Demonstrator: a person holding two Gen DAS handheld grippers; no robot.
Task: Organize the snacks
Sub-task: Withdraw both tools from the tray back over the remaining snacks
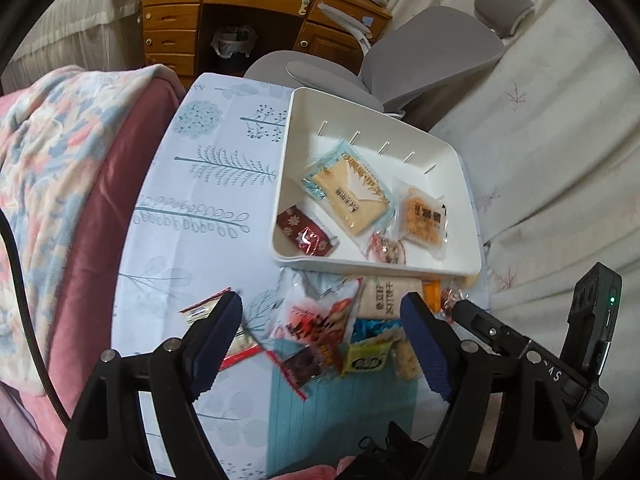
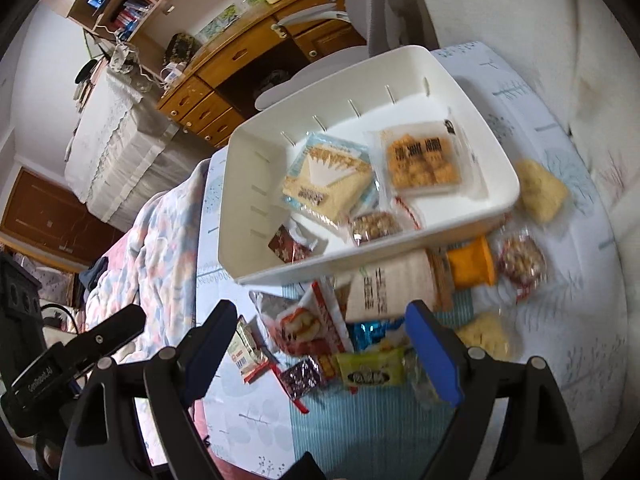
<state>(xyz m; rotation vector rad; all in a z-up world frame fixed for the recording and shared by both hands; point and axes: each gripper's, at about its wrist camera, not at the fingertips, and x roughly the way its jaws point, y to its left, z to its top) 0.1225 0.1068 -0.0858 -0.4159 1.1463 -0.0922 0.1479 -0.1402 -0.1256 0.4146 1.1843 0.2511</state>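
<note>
A white bin (image 1: pixel 376 266) (image 2: pixel 256 184) stands on the tree-print tablecloth (image 1: pixel 208 208). It holds a beige cracker packet (image 1: pixel 352 196) (image 2: pixel 328 184), an orange-crumb packet (image 1: pixel 424 216) (image 2: pixel 424 160), a dark red packet (image 1: pixel 306 234) and a small nut packet (image 2: pixel 374 226). In front of the bin lies a heap of loose snacks: a red-and-white packet (image 1: pixel 320 316) (image 2: pixel 308 324), a yellow-green packet (image 1: pixel 366 360) (image 2: pixel 370 372) and a long beige packet (image 2: pixel 384 284). My left gripper (image 1: pixel 320 304) and right gripper (image 2: pixel 322 310) both hover open over this heap, holding nothing.
To the right of the heap lie an orange packet (image 2: pixel 472 266), a nut packet (image 2: pixel 522 264) and pale yellow cakes (image 2: pixel 540 192). A grey office chair (image 1: pixel 420 52) and a wooden desk (image 1: pixel 240 4) stand behind the table. A floral blanket (image 1: pixel 52 152) lies at the left.
</note>
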